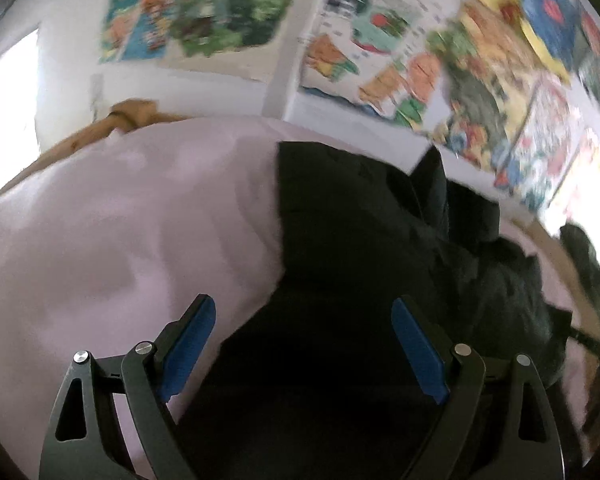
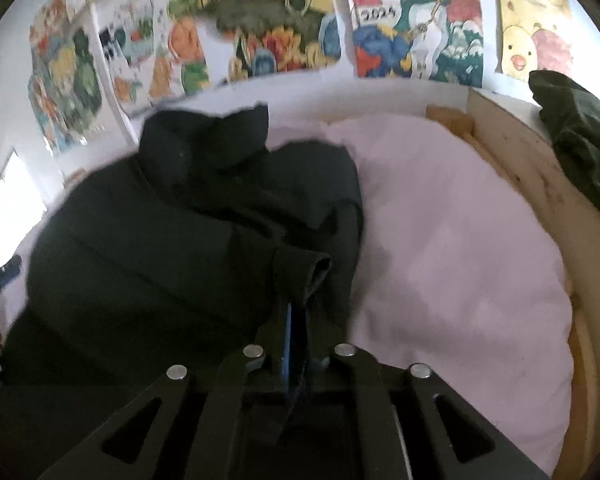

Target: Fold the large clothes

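Observation:
A large black jacket (image 1: 360,240) lies crumpled on pale pink bedding (image 1: 120,220). My left gripper (image 1: 304,304) hovers over the jacket's near edge with its blue pads (image 1: 192,344) wide apart and nothing between them. In the right wrist view the jacket (image 2: 160,240) fills the left half, a sleeve cuff (image 2: 316,268) pointing toward me. My right gripper (image 2: 296,312) is shut, its pads pinched on the dark fabric just below that cuff.
Pink bedding (image 2: 440,240) spreads to the right of the jacket. A wooden bed frame (image 2: 512,168) borders it, with a dark green garment (image 2: 580,140) draped over the frame. Colourful posters (image 2: 260,32) cover the white wall behind.

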`<action>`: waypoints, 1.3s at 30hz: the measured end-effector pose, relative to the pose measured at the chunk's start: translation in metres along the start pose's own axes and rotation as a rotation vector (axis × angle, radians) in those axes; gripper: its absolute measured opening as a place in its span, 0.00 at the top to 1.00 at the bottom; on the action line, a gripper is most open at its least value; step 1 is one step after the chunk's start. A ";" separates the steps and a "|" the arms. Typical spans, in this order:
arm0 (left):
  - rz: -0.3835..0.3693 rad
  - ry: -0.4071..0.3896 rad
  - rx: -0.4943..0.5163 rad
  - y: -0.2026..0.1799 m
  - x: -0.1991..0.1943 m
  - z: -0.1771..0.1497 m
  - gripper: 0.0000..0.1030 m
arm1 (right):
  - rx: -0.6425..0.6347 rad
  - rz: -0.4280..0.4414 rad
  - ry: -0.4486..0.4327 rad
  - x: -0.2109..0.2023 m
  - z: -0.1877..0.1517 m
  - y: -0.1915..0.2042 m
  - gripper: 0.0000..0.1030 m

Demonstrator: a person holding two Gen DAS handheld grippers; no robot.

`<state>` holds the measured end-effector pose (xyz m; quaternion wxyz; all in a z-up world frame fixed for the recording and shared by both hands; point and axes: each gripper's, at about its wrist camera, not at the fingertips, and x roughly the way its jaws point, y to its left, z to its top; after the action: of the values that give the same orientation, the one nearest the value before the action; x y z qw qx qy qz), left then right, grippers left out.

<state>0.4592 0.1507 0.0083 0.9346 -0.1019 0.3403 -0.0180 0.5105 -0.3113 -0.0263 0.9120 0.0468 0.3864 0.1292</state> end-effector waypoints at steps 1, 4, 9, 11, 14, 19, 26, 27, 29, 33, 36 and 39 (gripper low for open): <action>0.014 0.002 0.024 -0.004 0.005 0.000 0.16 | -0.001 -0.017 -0.001 0.001 0.001 -0.001 0.87; 0.077 0.010 0.109 -0.017 0.021 0.000 0.16 | -0.049 -0.107 -0.043 -0.007 0.002 0.002 0.84; 0.139 0.042 0.176 -0.023 0.045 -0.009 0.16 | -0.237 -0.148 -0.179 -0.026 -0.001 0.029 0.77; 0.130 0.035 0.175 -0.021 0.046 -0.015 0.16 | -0.342 -0.127 -0.175 -0.021 -0.006 0.045 0.77; 0.122 0.041 0.165 -0.016 0.051 -0.020 0.16 | -0.408 -0.058 -0.133 -0.006 -0.014 0.061 0.77; 0.115 0.086 0.152 -0.013 0.062 -0.022 0.12 | -0.423 -0.042 -0.008 0.040 -0.026 0.060 0.77; 0.112 0.119 0.138 -0.006 0.084 -0.029 0.01 | -0.454 -0.032 0.044 0.079 -0.036 0.055 0.77; 0.111 0.119 0.142 -0.005 0.086 -0.029 0.01 | -0.458 -0.035 0.043 0.083 -0.039 0.055 0.77; 0.115 0.118 0.154 -0.006 0.089 -0.031 0.01 | -0.463 -0.036 0.040 0.090 -0.043 0.055 0.77; 0.109 0.119 0.160 -0.004 0.093 -0.032 0.01 | -0.465 -0.026 0.044 0.102 -0.047 0.052 0.77; 0.085 0.117 0.142 0.002 0.092 -0.033 0.01 | -0.473 -0.034 0.046 0.102 -0.048 0.054 0.78; 0.044 0.112 0.100 0.009 0.085 -0.030 0.01 | -0.459 -0.018 0.035 0.095 -0.044 0.051 0.77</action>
<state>0.5049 0.1453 -0.0696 0.9181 -0.0466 0.3930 -0.0201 0.5320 -0.2369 -0.1129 0.8929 -0.1677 0.3632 0.2065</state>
